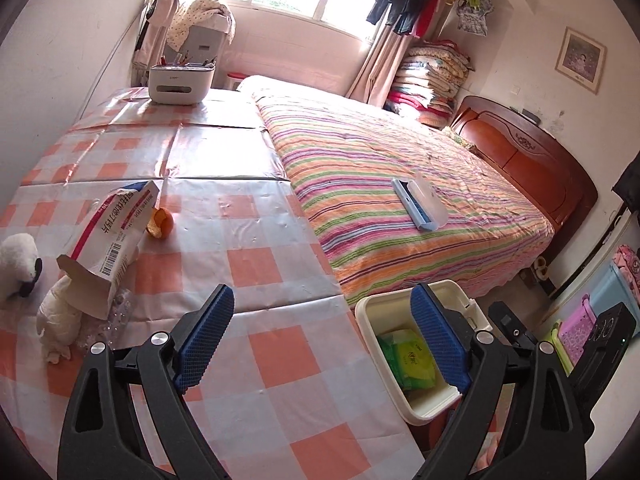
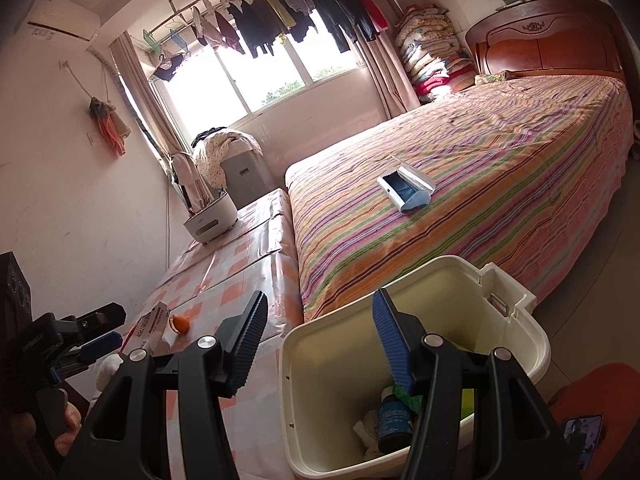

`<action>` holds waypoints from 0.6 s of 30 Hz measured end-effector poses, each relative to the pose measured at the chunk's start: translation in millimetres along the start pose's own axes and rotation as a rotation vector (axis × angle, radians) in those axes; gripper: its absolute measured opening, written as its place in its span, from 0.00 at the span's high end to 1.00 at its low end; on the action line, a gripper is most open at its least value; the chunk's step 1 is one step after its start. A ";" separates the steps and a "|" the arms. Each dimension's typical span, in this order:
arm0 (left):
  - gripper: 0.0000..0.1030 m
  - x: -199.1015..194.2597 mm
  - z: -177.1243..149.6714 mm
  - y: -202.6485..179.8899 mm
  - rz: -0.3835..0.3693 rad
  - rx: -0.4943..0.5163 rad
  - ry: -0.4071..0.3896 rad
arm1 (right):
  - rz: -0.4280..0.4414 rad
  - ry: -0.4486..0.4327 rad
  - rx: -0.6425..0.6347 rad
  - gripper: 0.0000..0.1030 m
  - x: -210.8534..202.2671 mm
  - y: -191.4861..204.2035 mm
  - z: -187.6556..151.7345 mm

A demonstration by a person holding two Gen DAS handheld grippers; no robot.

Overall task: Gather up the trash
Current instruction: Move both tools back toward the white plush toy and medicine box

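My left gripper stands open and empty above the checked table, next to the cream bin. A green packet lies in the bin. At the table's left lie a torn medicine box, an orange peel, a crumpled tissue and a clear plastic bottle. My right gripper hovers over the bin's near-left corner, its jaws apart and clamping nothing. Inside sit a dark bottle, tissue and green wrapper. The left gripper shows at the left.
A white plush toy sits at the table's left edge, a white organiser at its far end. The striped bed adjoins the table and carries a blue-and-white case. A person's hand grips the left handle.
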State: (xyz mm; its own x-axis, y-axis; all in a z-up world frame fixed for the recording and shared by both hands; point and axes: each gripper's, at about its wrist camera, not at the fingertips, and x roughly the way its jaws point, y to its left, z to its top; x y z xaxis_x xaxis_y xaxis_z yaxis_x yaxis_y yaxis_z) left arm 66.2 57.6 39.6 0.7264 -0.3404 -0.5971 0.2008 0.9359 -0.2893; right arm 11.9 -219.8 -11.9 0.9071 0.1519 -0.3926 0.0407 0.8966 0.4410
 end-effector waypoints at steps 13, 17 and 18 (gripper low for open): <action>0.14 -67.8 33.3 217.9 0.329 -0.253 -0.002 | 0.103 0.095 -0.075 0.48 26.9 48.0 -20.5; 0.14 -65.5 24.0 284.2 0.328 -0.501 0.038 | 0.126 0.105 -0.095 0.48 32.3 61.7 -25.6; 0.14 -61.3 23.8 291.8 0.356 -0.513 0.054 | 0.134 0.109 -0.098 0.48 33.3 64.5 -27.1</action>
State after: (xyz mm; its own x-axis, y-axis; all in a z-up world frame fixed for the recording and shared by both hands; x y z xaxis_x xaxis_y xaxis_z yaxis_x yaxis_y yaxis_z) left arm 95.9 353.7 9.5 0.6537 -0.0322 -0.7561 -0.3983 0.8349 -0.3798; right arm 33.4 -145.6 -18.4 0.8509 0.3117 -0.4230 -0.1227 0.9007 0.4168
